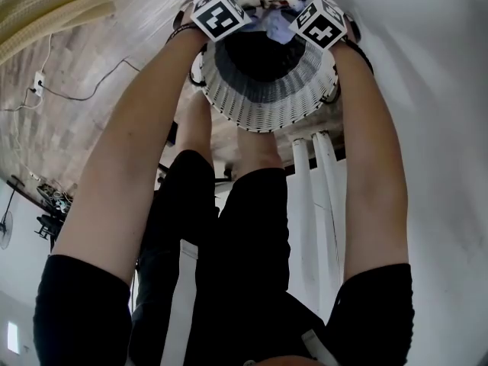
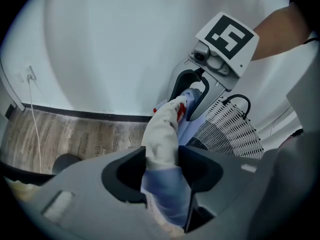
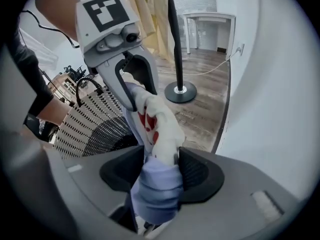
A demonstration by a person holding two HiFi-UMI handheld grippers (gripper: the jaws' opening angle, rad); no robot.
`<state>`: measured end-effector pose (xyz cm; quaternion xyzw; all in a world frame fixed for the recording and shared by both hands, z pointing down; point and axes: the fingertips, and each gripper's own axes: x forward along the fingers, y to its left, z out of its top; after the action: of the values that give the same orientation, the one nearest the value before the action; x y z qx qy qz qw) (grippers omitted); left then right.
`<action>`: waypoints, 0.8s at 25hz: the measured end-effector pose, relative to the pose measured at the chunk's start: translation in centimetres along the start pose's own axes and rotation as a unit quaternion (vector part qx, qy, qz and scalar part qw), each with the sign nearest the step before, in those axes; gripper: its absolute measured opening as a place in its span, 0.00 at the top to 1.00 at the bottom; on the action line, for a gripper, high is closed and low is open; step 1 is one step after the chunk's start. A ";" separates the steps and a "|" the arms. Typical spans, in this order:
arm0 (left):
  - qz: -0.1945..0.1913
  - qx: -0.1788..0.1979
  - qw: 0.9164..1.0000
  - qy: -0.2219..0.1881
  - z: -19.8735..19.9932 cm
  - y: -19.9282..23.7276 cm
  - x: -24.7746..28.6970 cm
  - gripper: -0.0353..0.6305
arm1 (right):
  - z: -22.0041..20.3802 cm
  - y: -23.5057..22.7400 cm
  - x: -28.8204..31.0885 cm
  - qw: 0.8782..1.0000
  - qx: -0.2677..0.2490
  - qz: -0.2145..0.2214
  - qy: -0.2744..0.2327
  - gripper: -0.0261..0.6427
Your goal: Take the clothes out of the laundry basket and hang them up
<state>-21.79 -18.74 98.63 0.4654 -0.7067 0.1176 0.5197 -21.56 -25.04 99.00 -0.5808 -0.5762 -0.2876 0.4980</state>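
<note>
A white garment with red print and a pale blue part (image 2: pixel 162 129) is bunched and stretched between my two grippers above the white wicker laundry basket (image 1: pixel 263 90). In the left gripper view, my left gripper (image 2: pixel 162 176) is shut on one end of it, with cloth filling the gap between the pads. My right gripper (image 3: pixel 160 176) is shut on the other end (image 3: pixel 152 129). Each gripper faces the other: the right one (image 2: pixel 189 101) shows in the left gripper view, the left one (image 3: pixel 135 84) in the right gripper view. In the head view both marker cubes (image 1: pixel 221 12) (image 1: pixel 320 21) sit over the basket's far rim.
The person's bare arms and black-clad legs (image 1: pixel 229 227) fill the head view. A black pole on a round base (image 3: pixel 176 91) stands on the wood floor, cream fabric (image 3: pixel 150 14) hangs beside it, a white table (image 3: pixel 207 29) behind. A white wall is close; a cable (image 2: pixel 35 119) runs down it.
</note>
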 end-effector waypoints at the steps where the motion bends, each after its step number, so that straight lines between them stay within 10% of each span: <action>1: 0.001 -0.003 1.000 0.008 -0.4 0.0 0.0 0.67 | -0.3 0.0 0.1 1.000 0.002 0.002 0.006 0.65; 11: 0.036 0.006 0.999 0.016 -0.6 -0.2 -2.9 0.85 | -0.6 -0.4 -3.9 0.999 0.027 -0.019 0.017 0.85; 20: 0.106 0.017 0.990 -0.095 2.8 -2.4 -10.2 0.92 | 2.4 0.7 -10.9 0.987 0.085 -0.127 -0.055 0.89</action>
<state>-21.35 -16.37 88.06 0.4059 -0.7961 0.1394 0.4267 -23.28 -26.90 88.11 -0.4733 -0.6943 -0.2662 0.4723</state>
